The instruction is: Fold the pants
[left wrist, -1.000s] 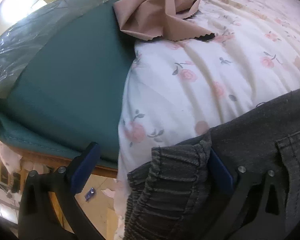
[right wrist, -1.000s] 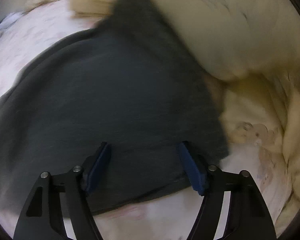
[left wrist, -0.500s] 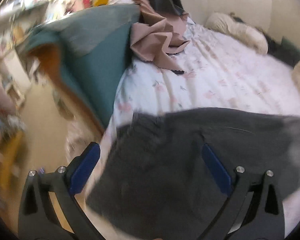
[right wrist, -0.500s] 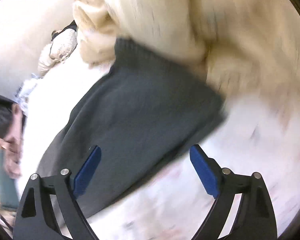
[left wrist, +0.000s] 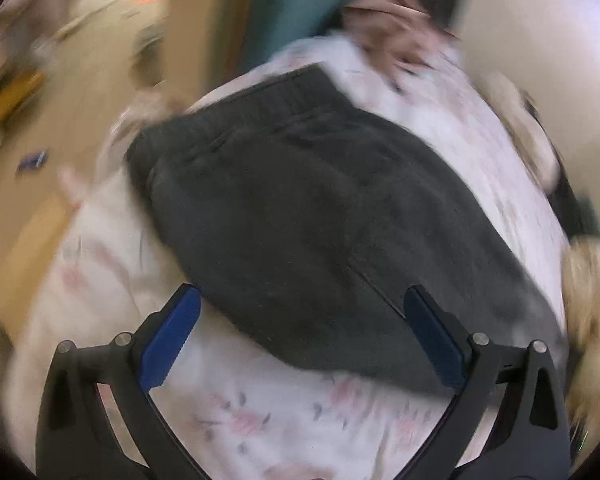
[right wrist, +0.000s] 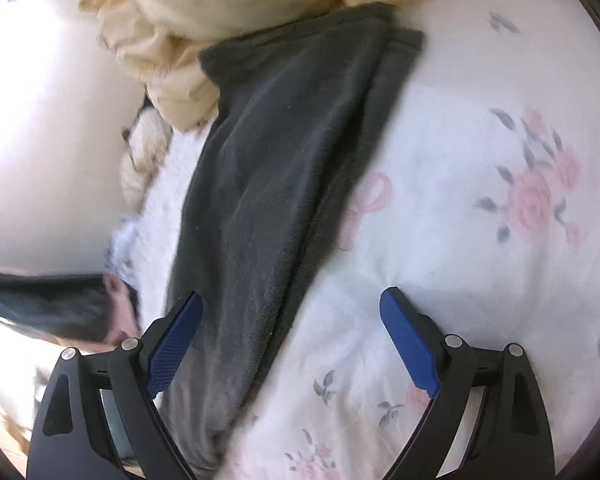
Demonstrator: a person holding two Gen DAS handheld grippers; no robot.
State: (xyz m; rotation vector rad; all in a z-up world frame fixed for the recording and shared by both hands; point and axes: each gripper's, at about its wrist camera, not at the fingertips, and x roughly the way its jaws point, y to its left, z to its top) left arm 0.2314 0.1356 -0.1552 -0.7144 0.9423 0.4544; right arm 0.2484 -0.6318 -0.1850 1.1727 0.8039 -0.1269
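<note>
A: Left wrist view, much blurred. Far left, tan floor (left wrist: 16, 208). Then the bed's floral sheet (left wrist: 260, 420), white with pink roses. The dark grey pants (left wrist: 300, 208) lie flat on it, waistband at the far end near the sheet's edge. Past the waistband, a pinkish-brown cloth (left wrist: 384, 32), smeared. At right edge, a cream fluffy blanket (left wrist: 588, 276).

B: Left gripper (left wrist: 302, 312)?

A: Fingers spread wide, holding nothing. The pants' near edge lies between the blue pads; contact cannot be told.

B: Right wrist view?

A: Left, pale wall (right wrist: 40, 160). Cream blanket (right wrist: 188, 24) heaped at top, touching the pants' far end. Pants (right wrist: 268, 184) run as a long doubled strip from there down to the lower left, one layer's edge showing beside the other. Sheet (right wrist: 480, 280) fills the right.

B: Right gripper (right wrist: 290, 320)?

A: Spread wide, empty. Its left pad is over the pants' near part, right pad over bare sheet.
</note>
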